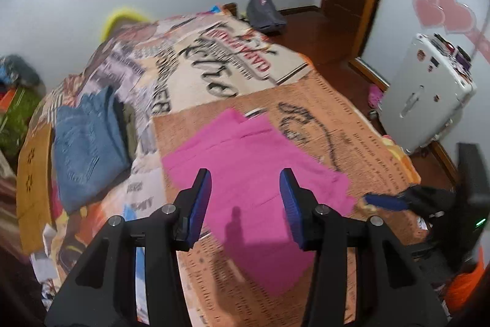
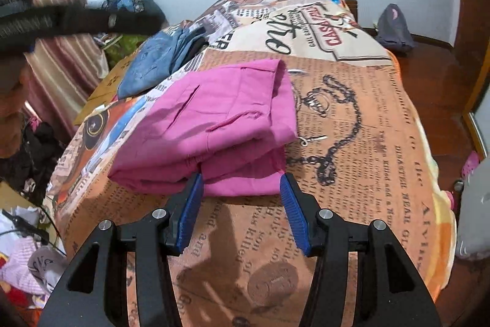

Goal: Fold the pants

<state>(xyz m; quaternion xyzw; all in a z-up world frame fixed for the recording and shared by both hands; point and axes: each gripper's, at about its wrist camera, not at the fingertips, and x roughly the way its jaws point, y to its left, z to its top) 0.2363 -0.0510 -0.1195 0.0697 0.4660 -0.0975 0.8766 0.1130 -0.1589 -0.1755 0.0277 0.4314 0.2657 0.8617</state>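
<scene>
- Pink pants (image 2: 211, 124): one item, lying on the bed blanket (image 2: 367, 149), already folded into a stack of several layers; a slit pocket showed on the top layer. The stack lay near the blanket's front edge, on the side toward the folded blue jeans (image 2: 153, 63), which rested further back on the same blanket.
- Right gripper (image 2: 241, 189): jaws spread wide, holding nothing. The near edge of the pink pants lay directly ahead of the jaws; in the right wrist view the left blue pad (image 2: 191, 213) overlapped that folded edge, though whether it touched the cloth could not be told from the angle.
- Left gripper (image 1: 245, 198): jaws likewise wide open and empty, above the pink pants (image 1: 254, 173), with the cloth showing between and beyond the two pads. The picture was blurred, so the height over the fabric was uncertain.
- Governing relation: judged from both views, the stack's long axis ran across the right gripper's line of sight, layered edges facing that gripper. The right gripper appeared the nearer and lower of the two, level with the stack's edge.
- Task standing, as a judgement: folding looked nearly complete; a final fold or a straightening of the stack was likely all that remained.
- Other contents: white suitcase (image 1: 428, 91) on the floor beyond the blanket's right side.
</scene>
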